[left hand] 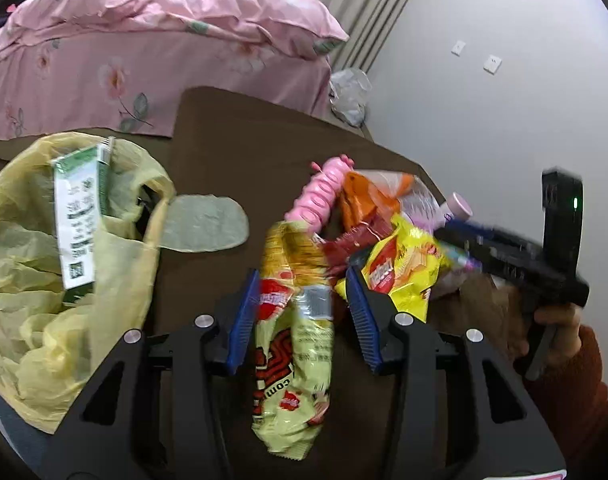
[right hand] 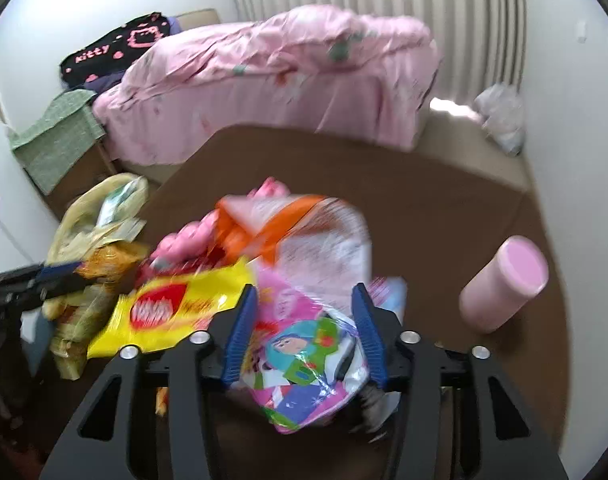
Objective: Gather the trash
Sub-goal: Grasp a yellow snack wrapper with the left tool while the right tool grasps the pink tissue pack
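Yellow-green snack wrapper [left hand: 291, 344] lies lengthwise between my left gripper [left hand: 310, 314]'s blue pads; I see gaps on both sides, so that one stands open. My right gripper [right hand: 304, 334] has a cartoon-printed packet [right hand: 304, 364] between its pads, but through the blur I cannot tell whether they press it. At ten o'clock from the left gripper sits the yellow trash bag [left hand: 31, 280], a green-and-white carton [left hand: 81, 216] inside. At two o'clock from the right gripper lies a pink cup [right hand: 504, 284].
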The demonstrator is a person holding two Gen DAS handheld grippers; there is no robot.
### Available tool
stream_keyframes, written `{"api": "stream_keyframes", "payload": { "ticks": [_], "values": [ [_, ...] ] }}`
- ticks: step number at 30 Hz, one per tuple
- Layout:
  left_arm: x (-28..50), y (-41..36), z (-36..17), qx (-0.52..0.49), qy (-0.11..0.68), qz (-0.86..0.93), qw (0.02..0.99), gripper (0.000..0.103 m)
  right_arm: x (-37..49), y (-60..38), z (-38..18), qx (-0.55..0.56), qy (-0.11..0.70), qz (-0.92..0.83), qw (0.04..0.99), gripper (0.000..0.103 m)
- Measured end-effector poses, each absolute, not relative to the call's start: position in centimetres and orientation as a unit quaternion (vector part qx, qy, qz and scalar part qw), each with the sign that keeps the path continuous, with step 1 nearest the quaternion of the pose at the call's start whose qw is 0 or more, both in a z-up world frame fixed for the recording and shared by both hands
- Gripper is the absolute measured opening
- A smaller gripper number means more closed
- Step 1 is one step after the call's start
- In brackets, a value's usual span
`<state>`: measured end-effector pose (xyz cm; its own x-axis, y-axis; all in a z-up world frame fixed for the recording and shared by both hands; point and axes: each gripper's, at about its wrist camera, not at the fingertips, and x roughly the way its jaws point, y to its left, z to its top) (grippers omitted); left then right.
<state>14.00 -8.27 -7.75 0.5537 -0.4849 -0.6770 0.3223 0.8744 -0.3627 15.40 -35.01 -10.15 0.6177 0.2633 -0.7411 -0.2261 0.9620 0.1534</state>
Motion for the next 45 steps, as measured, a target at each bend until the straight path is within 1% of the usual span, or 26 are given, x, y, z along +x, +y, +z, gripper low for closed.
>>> {"api": "stream_keyframes", "payload": {
  "ticks": [2, 5, 10, 13, 16, 17, 18, 20, 24, 29, 33, 37, 41, 45],
  "values": [
    [14.0, -7.7, -7.6, -0.105, 0.411, -0.23, 0.876, 0.043, 14.1, -34.4, -10.7, 0.008, 0.423, 0.136, 0.896, 0.03],
    [14.1, -7.6, -7.9, -0.108, 0.415, -0.233, 0.873, 0.043, 11.3, -33.6, -11.6, 0.004, 0.435, 0.139, 0.889, 0.026],
    [13.9, -8.2, -8.8, -0.101, 0.428, -0.242, 0.865, 0.043, 8.1, -33.6, -11.6, 0.019, 0.45, 0.156, 0.879, 0.026],
    [13.5, -8.7, -8.9, -0.087, 0.432, -0.252, 0.862, 0.043, 6.6, -33.6, -11.1, 0.019, 0.446, 0.153, 0.882, 0.026],
    [12.7, -9.2, -8.7, -0.073, 0.428, -0.268, 0.86, 0.043, 5.5, -33.7, -10.1, 0.016, 0.426, 0.144, 0.893, 0.027],
    [12.6, -9.3, -8.7, -0.073, 0.427, -0.271, 0.86, 0.044, 5.2, -33.7, -9.6, 0.014, 0.415, 0.141, 0.899, 0.029],
    [12.5, -9.2, -8.5, -0.074, 0.426, -0.273, 0.86, 0.044, 4.9, -33.7, -9.1, 0.011, 0.406, 0.139, 0.903, 0.035],
    [12.4, -8.9, -8.2, -0.078, 0.422, -0.27, 0.862, 0.044, 4.8, -33.5, -8.7, 0.001, 0.4, 0.147, 0.905, 0.039],
    [12.3, -7.7, -7.5, -0.087, 0.411, -0.258, 0.87, 0.046, 5.2, -32.7, -9.5, -0.024, 0.418, 0.161, 0.894, 0.039],
    [12.0, -6.4, -7.4, -0.092, 0.411, -0.246, 0.873, 0.048, 5.7, -32.2, -10.8, -0.015, 0.425, 0.181, 0.887, 0.039],
    [11.9, -6.0, -7.9, -0.093, 0.417, -0.239, 0.872, 0.048, 5.6, -31.0, -10.1, -0.018, 0.412, 0.198, 0.889, 0.039],
    [11.6, -5.3, -7.9, -0.101, 0.417, -0.233, 0.873, 0.048, 5.6, -29.5, -9.3, 0.02, 0.402, 0.227, 0.887, 0.039],
    [10.7, -5.8, -6.9, -0.092, 0.408, -0.261, 0.87, 0.048, 5.0, -28.5, -9.7, -0.025, 0.398, 0.2, 0.895, 0.039],
    [9.5, -8.2, -7.0, -0.068, 0.42, -0.312, 0.85, 0.049, 4.6, -31.5, -10.7, 0.018, 0.41, 0.179, 0.894, 0.039]
  ]
}}
